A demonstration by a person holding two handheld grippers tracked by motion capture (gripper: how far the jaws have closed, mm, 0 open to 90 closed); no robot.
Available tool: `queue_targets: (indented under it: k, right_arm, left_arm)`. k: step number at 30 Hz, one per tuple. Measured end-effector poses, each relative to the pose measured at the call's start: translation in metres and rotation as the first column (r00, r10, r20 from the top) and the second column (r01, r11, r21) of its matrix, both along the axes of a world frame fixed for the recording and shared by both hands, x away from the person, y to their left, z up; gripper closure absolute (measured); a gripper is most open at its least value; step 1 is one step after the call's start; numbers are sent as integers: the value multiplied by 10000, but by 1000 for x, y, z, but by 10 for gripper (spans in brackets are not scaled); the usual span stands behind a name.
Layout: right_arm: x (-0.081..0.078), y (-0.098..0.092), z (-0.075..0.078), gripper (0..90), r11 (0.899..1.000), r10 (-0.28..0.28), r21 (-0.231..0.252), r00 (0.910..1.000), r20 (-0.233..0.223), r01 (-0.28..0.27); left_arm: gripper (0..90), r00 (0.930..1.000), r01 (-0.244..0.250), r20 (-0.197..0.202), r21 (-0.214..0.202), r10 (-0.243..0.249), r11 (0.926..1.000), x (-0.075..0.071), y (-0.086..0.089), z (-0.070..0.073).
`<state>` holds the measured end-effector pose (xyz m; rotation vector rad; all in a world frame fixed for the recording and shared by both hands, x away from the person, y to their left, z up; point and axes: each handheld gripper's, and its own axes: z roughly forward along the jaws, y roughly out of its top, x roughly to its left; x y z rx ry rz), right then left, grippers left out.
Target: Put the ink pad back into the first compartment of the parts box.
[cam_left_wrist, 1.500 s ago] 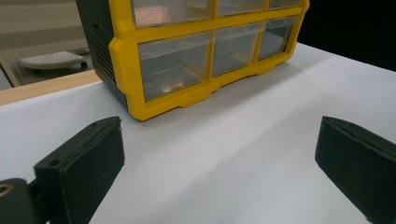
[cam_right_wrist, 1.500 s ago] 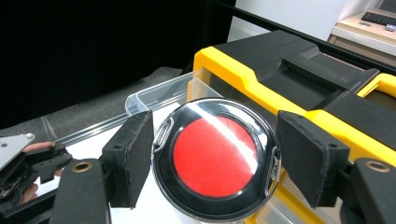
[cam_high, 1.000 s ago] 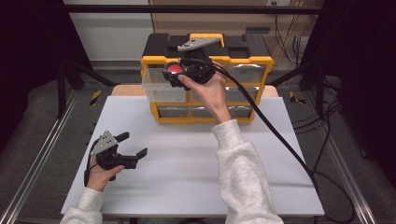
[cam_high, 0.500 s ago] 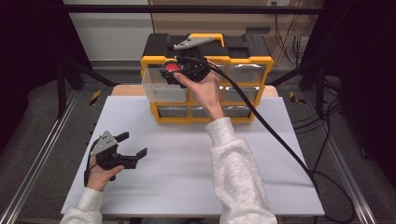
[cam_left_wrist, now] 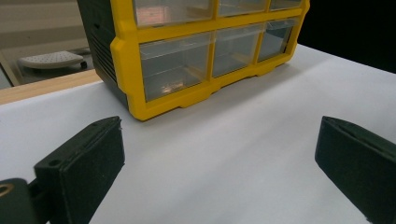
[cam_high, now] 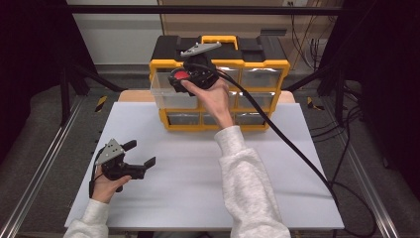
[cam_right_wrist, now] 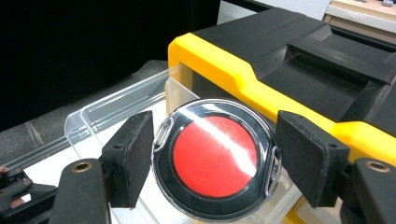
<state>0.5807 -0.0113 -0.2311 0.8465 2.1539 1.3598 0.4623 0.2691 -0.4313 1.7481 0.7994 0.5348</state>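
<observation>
A round black case with a red centre and clear lid (cam_right_wrist: 215,158) sits between the jaws of my right gripper (cam_right_wrist: 215,163), which is shut on it. In the high view the right gripper (cam_high: 181,77) holds this round case (cam_high: 181,75) just above the pulled-out clear drawer (cam_high: 166,96) at the top left of the yellow and black drawer organizer (cam_high: 257,64). The clear drawer (cam_right_wrist: 107,116) lies below and behind the case. My left gripper (cam_high: 142,152) rests low over the white table at the left, open with nothing between its jaws. The left gripper (cam_left_wrist: 219,154) faces the organizer (cam_left_wrist: 187,70).
The white table top (cam_high: 188,173) stretches in front of the organizer. A thick black cable (cam_high: 287,141) trails from the right gripper across the table's right side. Metal frame rails (cam_high: 44,163) run along both sides. The organizer's other drawers (cam_high: 255,77) are pushed in.
The right gripper with the round case has shifted slightly to the left, over the open drawer. The left gripper has stayed put.
</observation>
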Motion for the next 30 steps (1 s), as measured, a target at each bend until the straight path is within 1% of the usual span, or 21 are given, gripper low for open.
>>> queue_targets:
  k: [2, 7, 11, 15, 18, 20, 21, 22, 23, 26, 30]
  right_arm:
    - [0, 0, -1, 298, 10000, 18, -71, 10000, 29, -18]
    - [1, 1, -3, 298, 9998, 11, -173, 9999, -154, -14]
    - [2, 2, -4, 297, 10000, 10, -90, 9998, -213, -12]
    - [3, 2, -4, 295, 10000, -42, 20, 9988, -490, 43]
    - [3, 1, -3, 286, 10000, -40, -27, 9988, -483, 38]
    - [2, 1, -2, 269, 10000, -1, 22, 9993, -385, 2]
    - [1, -1, 0, 260, 9997, 49, 236, 9994, -331, -41]
    - [1, -1, 0, 260, 9997, 49, 236, 9994, -331, -41]
    - [0, -2, 3, 254, 9991, 91, 414, 9996, -266, -80]
    - [-3, -3, 5, 236, 9987, 106, 496, 9998, -185, -96]
    - [-10, -5, 8, 178, 9981, 262, 547, 9995, 194, -273]
  left_arm:
    - [12, 10000, -17, -15, -2, 17, 10000, 0, 0, 0]
    - [12, 10000, -19, -36, 55, 20, 10000, 0, 0, -1]
    - [12, 10000, -38, -29, 33, 39, 10000, -1, 1, -1]
    - [13, 10000, -57, -19, 28, 57, 10000, -1, 1, -1]
    - [13, 10000, -43, -30, 69, 43, 10000, -1, 1, -1]
    - [13, 10000, -36, -31, 69, 36, 10000, -1, 1, -1]
    - [13, 10000, -34, -19, 55, 34, 10000, -1, 1, -1]
    - [13, 10000, -38, -21, 43, 39, 10000, -1, 1, -1]
    - [13, 10000, -38, -23, 43, 38, 10000, -1, 1, -1]
    - [13, 10000, -26, -10, 44, 26, 10000, -1, 1, -1]
    - [13, 10000, -7, -3, 89, 7, 10000, -1, 0, -1]
